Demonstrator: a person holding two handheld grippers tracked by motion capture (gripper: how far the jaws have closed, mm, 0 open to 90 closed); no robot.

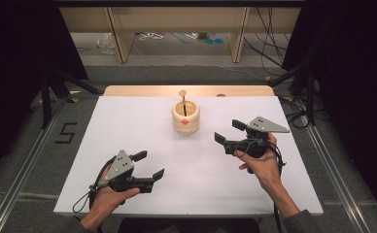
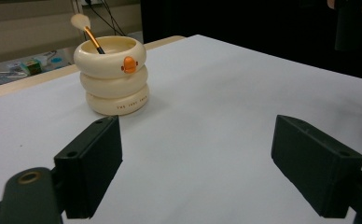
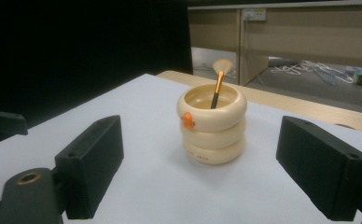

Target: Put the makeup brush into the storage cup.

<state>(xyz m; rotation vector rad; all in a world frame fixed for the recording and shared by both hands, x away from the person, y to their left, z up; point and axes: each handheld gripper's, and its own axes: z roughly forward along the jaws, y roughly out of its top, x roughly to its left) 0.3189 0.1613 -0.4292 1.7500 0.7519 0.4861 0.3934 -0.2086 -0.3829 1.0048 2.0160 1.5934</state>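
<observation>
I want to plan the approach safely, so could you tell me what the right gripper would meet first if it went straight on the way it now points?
Probably the cream holder with the brush: it stands centred ahead of the open right gripper, with bare white table before it.

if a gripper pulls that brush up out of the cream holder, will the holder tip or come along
Probably not. The holder looks squat and wide-based, so tipping seems unlikely. The brush leans loosely against the rim, so it should lift free. Its thin handle may be slippery and twist in the jaws.
</observation>
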